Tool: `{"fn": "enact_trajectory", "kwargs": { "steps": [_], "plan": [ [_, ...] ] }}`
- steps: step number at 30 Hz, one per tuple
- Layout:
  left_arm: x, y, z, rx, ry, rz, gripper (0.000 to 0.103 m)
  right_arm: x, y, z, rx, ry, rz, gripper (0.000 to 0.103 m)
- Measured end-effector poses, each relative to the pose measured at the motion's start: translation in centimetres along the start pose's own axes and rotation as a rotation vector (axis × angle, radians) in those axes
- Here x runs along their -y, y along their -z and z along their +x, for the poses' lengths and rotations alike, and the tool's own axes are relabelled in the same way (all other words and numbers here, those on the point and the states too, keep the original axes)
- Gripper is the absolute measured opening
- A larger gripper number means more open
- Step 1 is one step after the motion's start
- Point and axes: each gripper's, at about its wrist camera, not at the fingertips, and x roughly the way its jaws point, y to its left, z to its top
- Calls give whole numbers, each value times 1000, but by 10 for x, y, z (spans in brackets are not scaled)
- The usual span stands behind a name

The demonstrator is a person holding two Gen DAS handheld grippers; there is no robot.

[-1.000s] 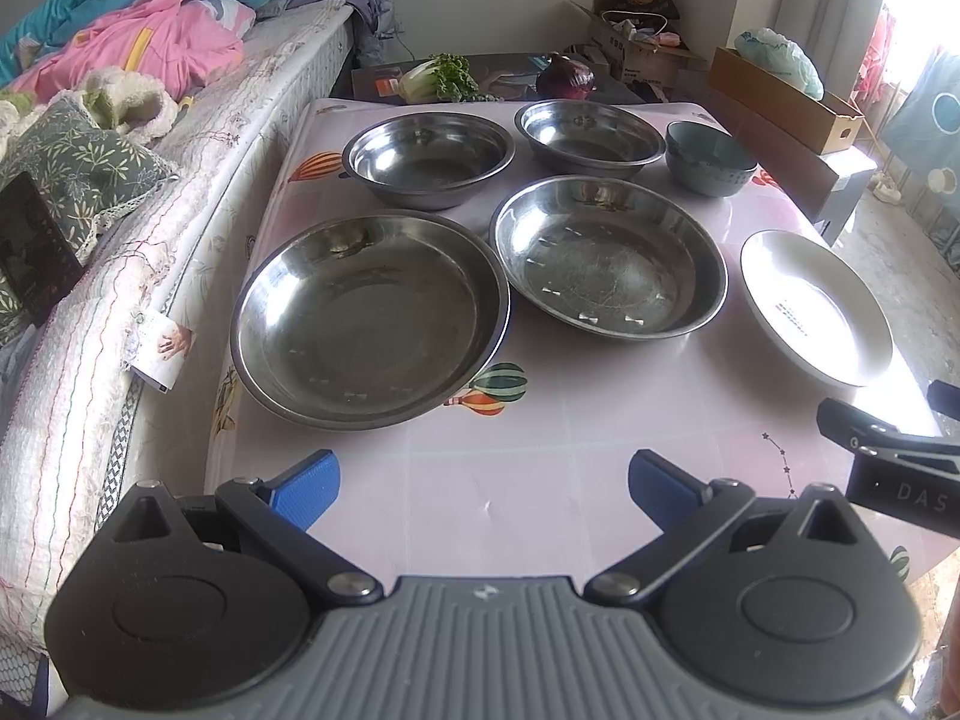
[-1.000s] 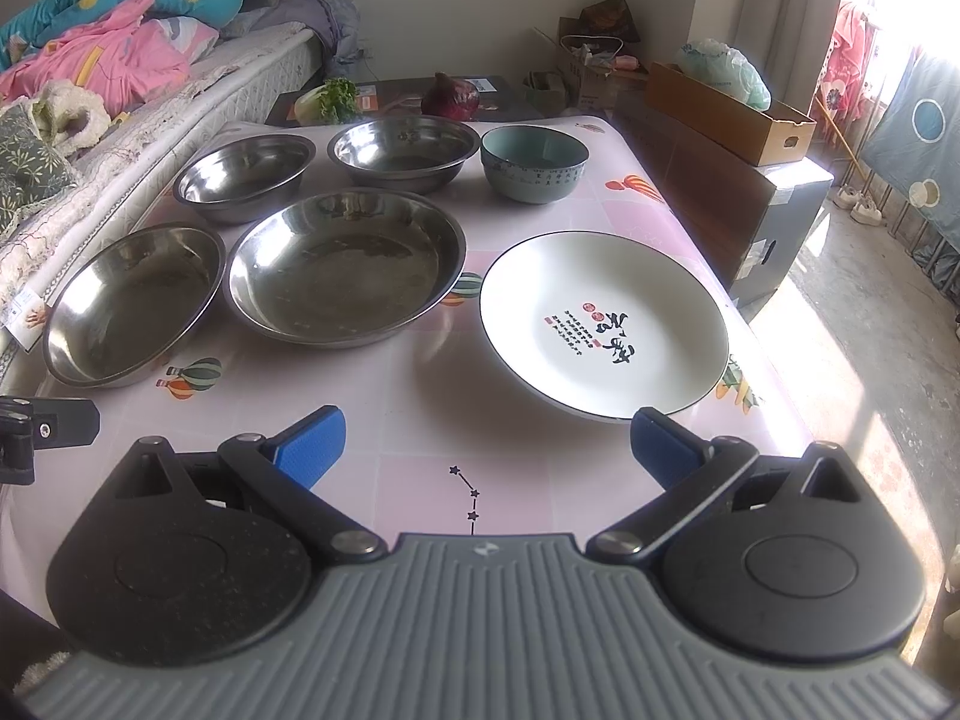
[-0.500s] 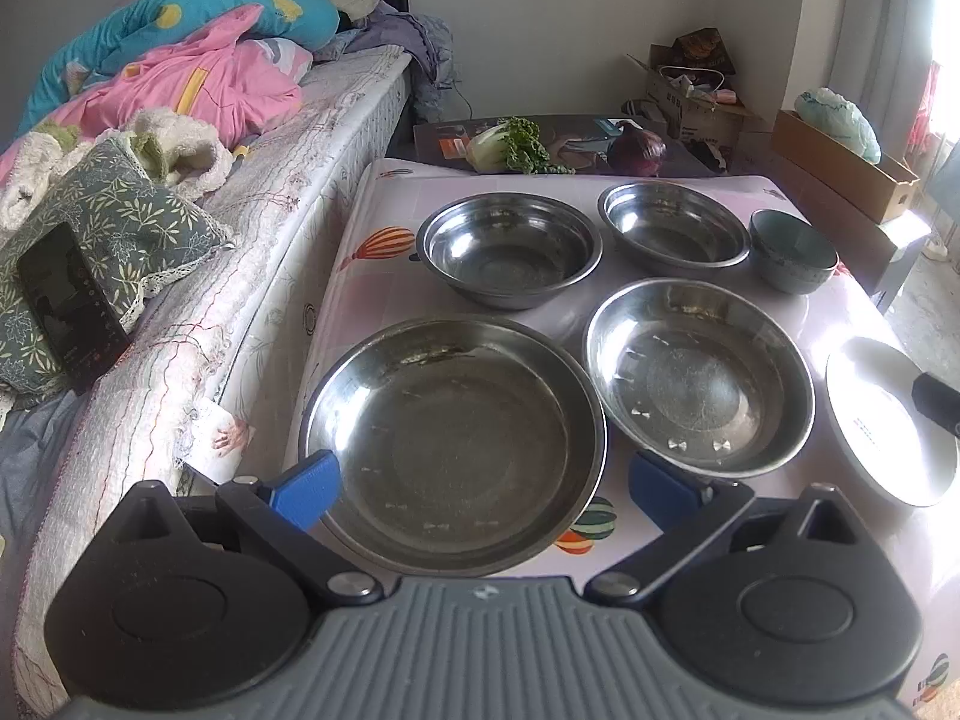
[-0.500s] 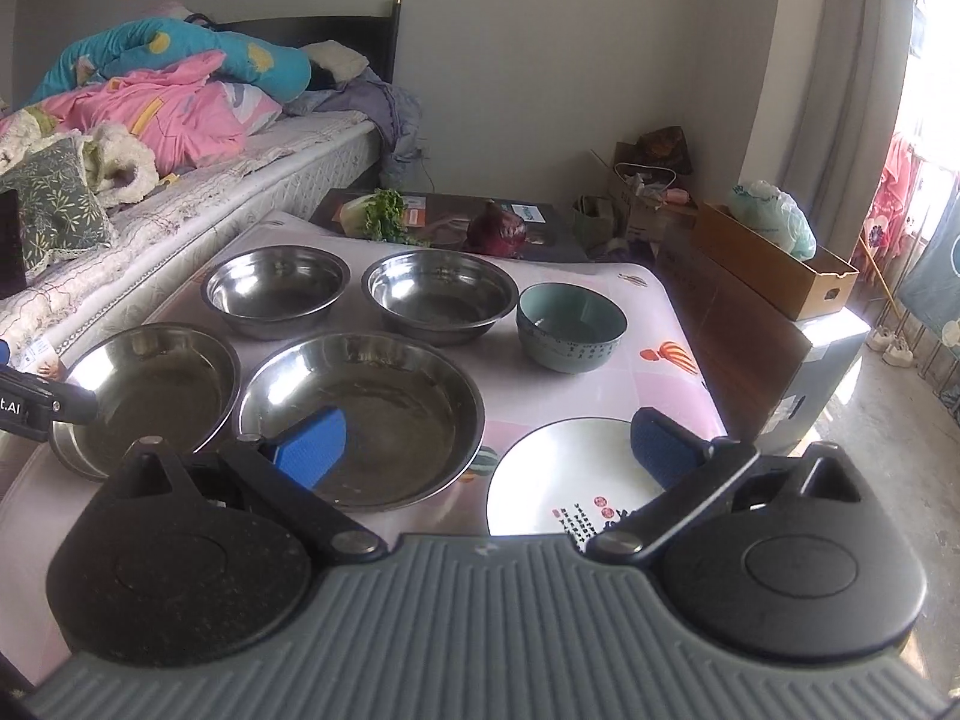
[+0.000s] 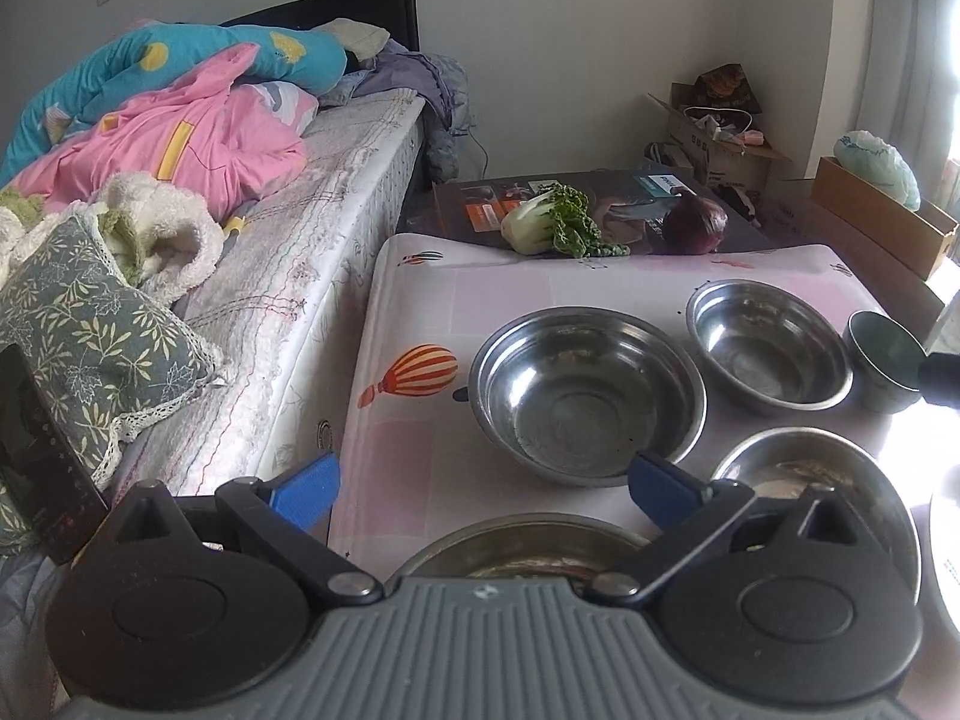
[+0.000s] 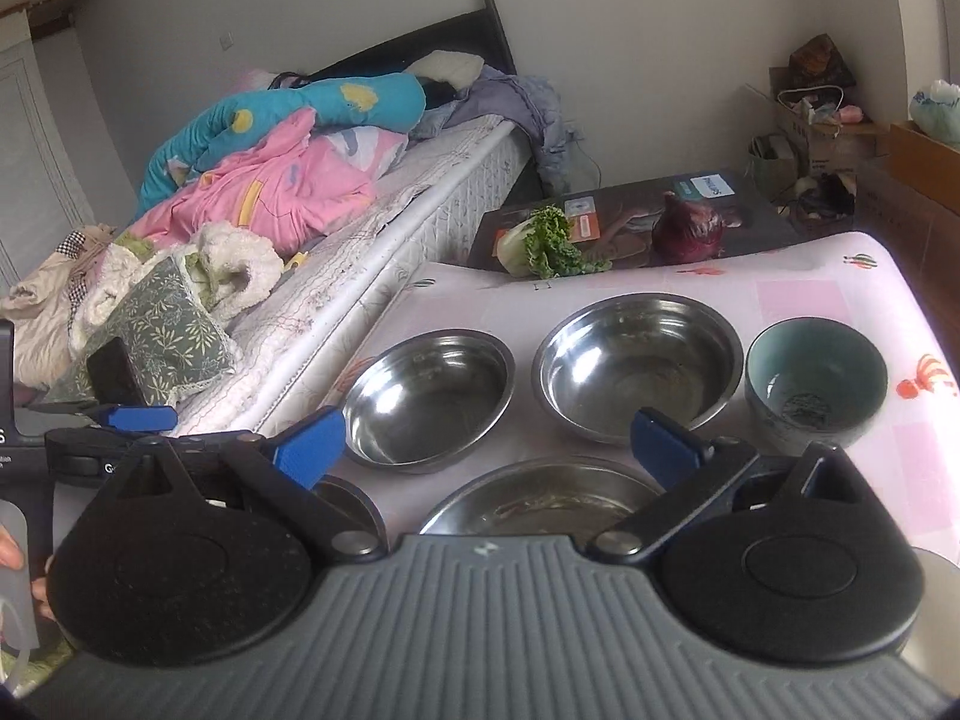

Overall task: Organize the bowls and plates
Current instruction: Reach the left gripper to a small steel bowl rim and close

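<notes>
Your left tongs (image 5: 480, 483) and right tongs (image 6: 486, 438) hang spread and empty over the near edge of the tabletop (image 6: 810, 276). Nothing is stacked: two steel bowls (image 6: 429, 399) and a teal bowl (image 6: 816, 384) line the far row, steel plates (image 6: 540, 498) nearer you. The whole job appears to remain. A cluttered bed (image 5: 336, 228) borders the tabletop's left edge.

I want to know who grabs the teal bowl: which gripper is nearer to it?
Right. The right gripper faces the teal bowl just ahead to its right; the left gripper sits farther left, two steel bowls away.
</notes>
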Motion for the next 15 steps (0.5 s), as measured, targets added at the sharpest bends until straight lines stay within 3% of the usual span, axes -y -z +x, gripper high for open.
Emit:
{"fn": "enact_trajectory", "kwargs": {
  "steps": [4, 10, 12, 14, 15],
  "plan": [
    [-13, -18, 37, -11, 89, -39, 102, 11, -20, 53, -79, -36, 68, 100],
    [-21, -35, 87, -84, 106, -54, 91, 8, -34, 112, -160, -7, 42, 70],
    [-21, -36, 99, -118, 109, -57, 88, 7, -39, 126, -171, -4, 12, 64],
    [-20, -36, 110, -151, 109, -58, 80, 6, -45, 145, -197, 5, -11, 50],
    [-20, -35, 116, -174, 110, -61, 77, 6, -47, 153, -211, 5, -16, 49]
  ]
}}
